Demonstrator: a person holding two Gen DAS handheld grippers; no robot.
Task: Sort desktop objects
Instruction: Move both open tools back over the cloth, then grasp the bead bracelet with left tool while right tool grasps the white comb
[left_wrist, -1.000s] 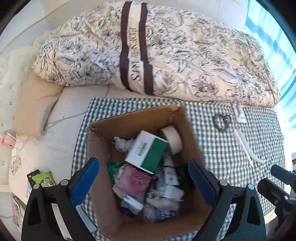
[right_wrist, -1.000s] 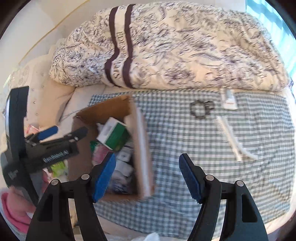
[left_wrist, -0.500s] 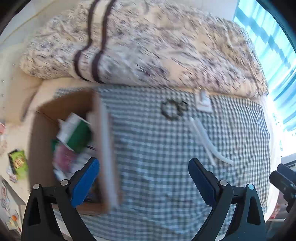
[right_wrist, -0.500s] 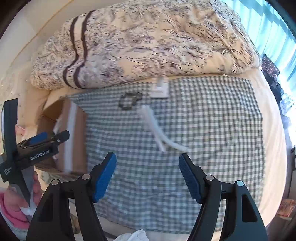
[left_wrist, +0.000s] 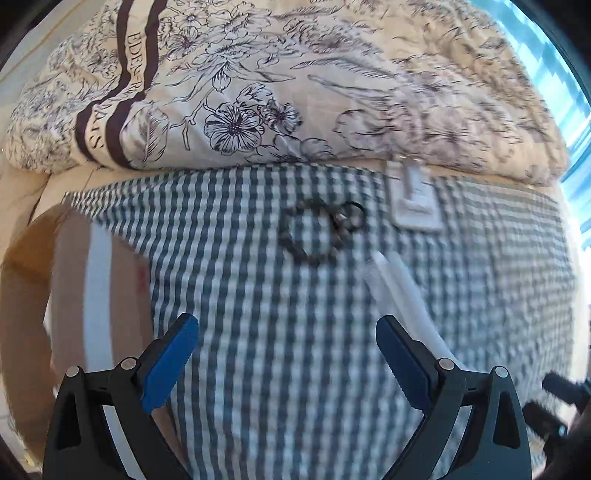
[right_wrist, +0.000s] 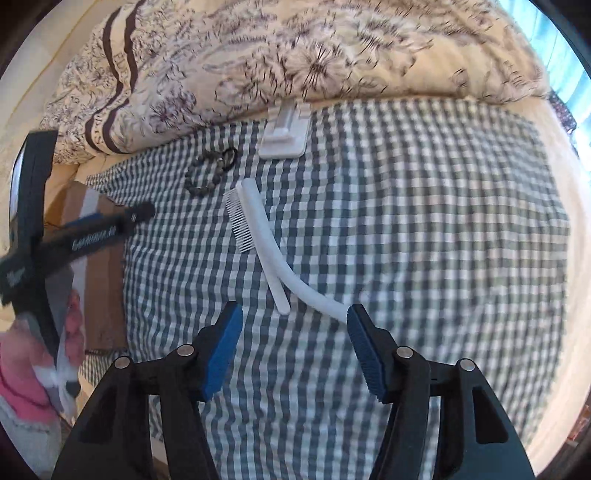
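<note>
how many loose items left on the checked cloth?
3. White comb mid-cloth, dark bead bracelet to its upper left, white flat clip at the far edge, partly under the duvet. More may be hidden beneath it.

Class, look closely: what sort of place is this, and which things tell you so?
Probably a bedroom: a floral duvet is bunched on a bed, with a checked cloth spread over the mattress beside it.

Both wrist cameras look forward and down along their open blue-padded fingers onto the checked cloth (left_wrist: 295, 332) on the bed, facing the floral duvet (left_wrist: 295, 74) behind it. The right view sits close over the white comb (right_wrist: 258, 236). The left view hangs left of the comb, nearer the cardboard box (left_wrist: 74, 295). Both share the cloth, comb, bead bracelet (right_wrist: 205, 175) and duvet.
</note>
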